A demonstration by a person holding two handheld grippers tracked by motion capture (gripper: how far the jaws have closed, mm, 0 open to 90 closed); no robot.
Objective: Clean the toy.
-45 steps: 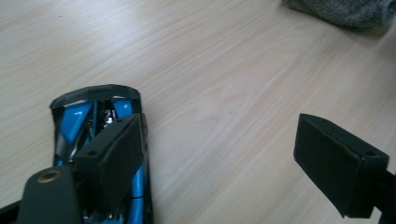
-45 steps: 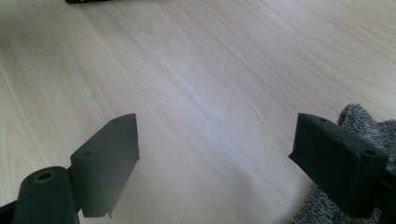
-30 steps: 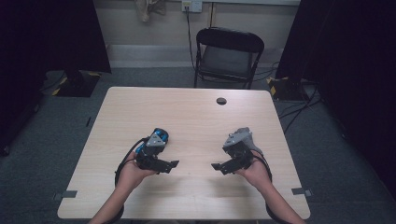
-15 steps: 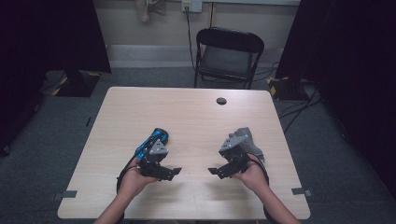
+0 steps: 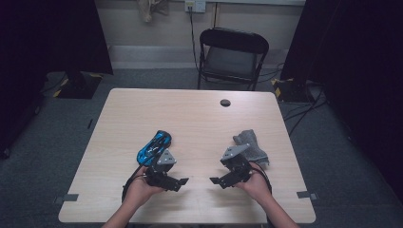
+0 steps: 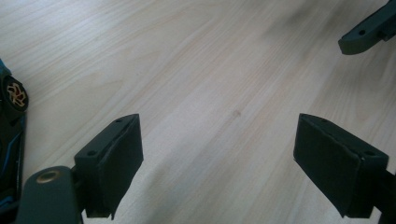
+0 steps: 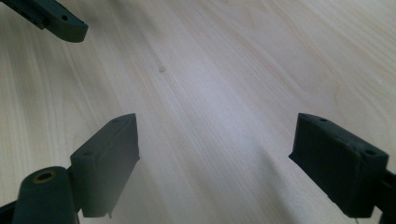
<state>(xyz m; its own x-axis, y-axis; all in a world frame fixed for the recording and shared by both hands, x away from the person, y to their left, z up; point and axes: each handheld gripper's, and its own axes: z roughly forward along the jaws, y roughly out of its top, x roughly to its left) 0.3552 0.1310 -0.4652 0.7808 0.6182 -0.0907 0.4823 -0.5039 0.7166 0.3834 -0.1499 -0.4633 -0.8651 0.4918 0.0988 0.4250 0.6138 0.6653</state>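
While both grippers are hovering low over the table [image 5: 119, 118], these points matter:
Left gripper [image 5: 177, 182]: jaws are gaping wide, gripping nothing; bare wood is lying between the fingers [image 6: 112, 161].
Right gripper [image 5: 219, 181]: jaws are likewise standing wide apart, holding nothing.
Car [image 5: 154, 147]: blue toy, lying just behind and outside the left fingers.
Cloth [image 5: 253, 147]: grey, lying just behind the right gripper.
Doing it well: probably turning each gripper toward its thing first, then straddling it squarely before closing.
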